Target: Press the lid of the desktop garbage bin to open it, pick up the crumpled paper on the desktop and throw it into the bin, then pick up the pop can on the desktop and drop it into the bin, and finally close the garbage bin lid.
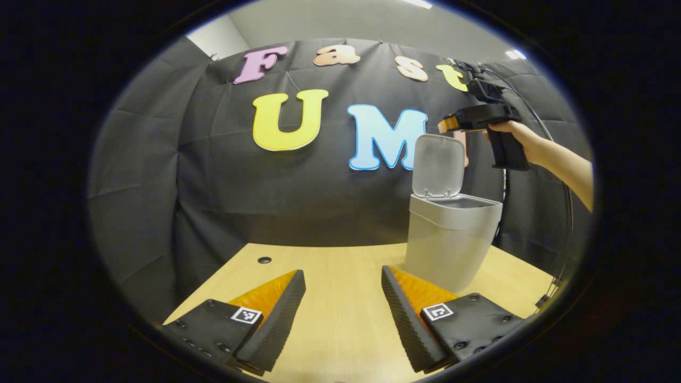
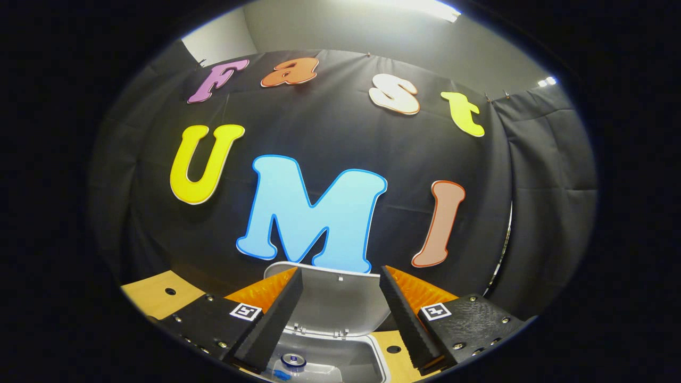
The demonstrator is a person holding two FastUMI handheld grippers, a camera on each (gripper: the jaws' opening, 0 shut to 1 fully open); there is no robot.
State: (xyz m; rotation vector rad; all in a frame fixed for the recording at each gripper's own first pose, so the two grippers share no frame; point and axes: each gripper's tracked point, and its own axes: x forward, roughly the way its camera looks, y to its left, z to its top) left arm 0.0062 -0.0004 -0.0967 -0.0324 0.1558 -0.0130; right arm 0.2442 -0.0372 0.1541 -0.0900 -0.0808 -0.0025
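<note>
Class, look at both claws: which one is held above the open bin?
The right claw, up above the bin with its raised lid; the left claw sits low over the table, beside the bin. Both are open.

Left gripper view low over table (image 1: pixel 340 319); right gripper view close above bin (image 2: pixel 340 351).
</note>
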